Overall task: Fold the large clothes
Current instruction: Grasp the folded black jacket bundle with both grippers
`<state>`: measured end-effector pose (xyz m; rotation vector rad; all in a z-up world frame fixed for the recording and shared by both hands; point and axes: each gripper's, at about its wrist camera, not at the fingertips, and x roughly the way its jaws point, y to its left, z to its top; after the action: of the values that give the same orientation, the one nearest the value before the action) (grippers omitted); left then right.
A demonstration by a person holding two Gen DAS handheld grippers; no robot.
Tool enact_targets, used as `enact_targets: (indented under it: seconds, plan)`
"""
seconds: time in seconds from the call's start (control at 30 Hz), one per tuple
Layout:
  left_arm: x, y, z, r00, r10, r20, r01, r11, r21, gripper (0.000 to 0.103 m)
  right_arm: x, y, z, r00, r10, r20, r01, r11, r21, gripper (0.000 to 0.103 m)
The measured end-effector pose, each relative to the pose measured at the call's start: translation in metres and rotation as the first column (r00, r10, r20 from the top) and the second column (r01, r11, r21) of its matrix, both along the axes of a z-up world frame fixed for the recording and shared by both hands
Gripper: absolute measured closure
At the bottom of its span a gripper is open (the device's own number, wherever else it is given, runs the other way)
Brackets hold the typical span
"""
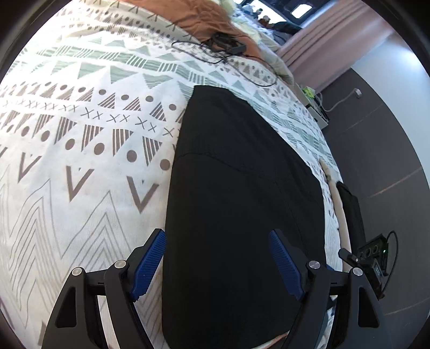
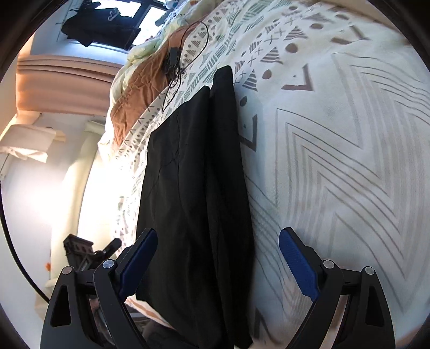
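Black garment [image 1: 242, 201] folded lengthwise on patterned bedspread [image 1: 80, 161].
Left tongs [image 1: 217, 264] and right tongs [image 2: 217, 265] both gape wide, empty, straddling the cloth; no legible writing.

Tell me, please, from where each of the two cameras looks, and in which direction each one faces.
Left wrist: sits behind the left tool, looks along the black garment on the patterned bedspread; both blue pads open.
Right wrist: sits behind the right tool, looks along the black garment toward the window; pads open.
Shared: garment, bedspread, black cable, brown blanket.
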<state>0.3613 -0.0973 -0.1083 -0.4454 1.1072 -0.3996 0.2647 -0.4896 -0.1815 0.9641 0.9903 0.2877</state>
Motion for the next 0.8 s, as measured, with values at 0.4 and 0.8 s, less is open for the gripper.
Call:
enact_targets:
  seconds: [0.4, 0.8]
  plan:
    - [0.06, -0.017, -0.023, 0.998, -0.045, -0.037, 0.045, 0.999, 0.01, 0.024, 0.058, -0.001, -0.013, 0.997, 0.074, 0.013, -0.074, 0.997, 0.016, 0.019]
    - [0.112, -0.016, -0.045, 0.997, -0.013, -0.081, 0.013, 1.0, -0.008, 0.037, 0.102, 0.01, -0.021, 0.991, 0.13, 0.019, -0.13, 0.991, 0.015, 0.029]
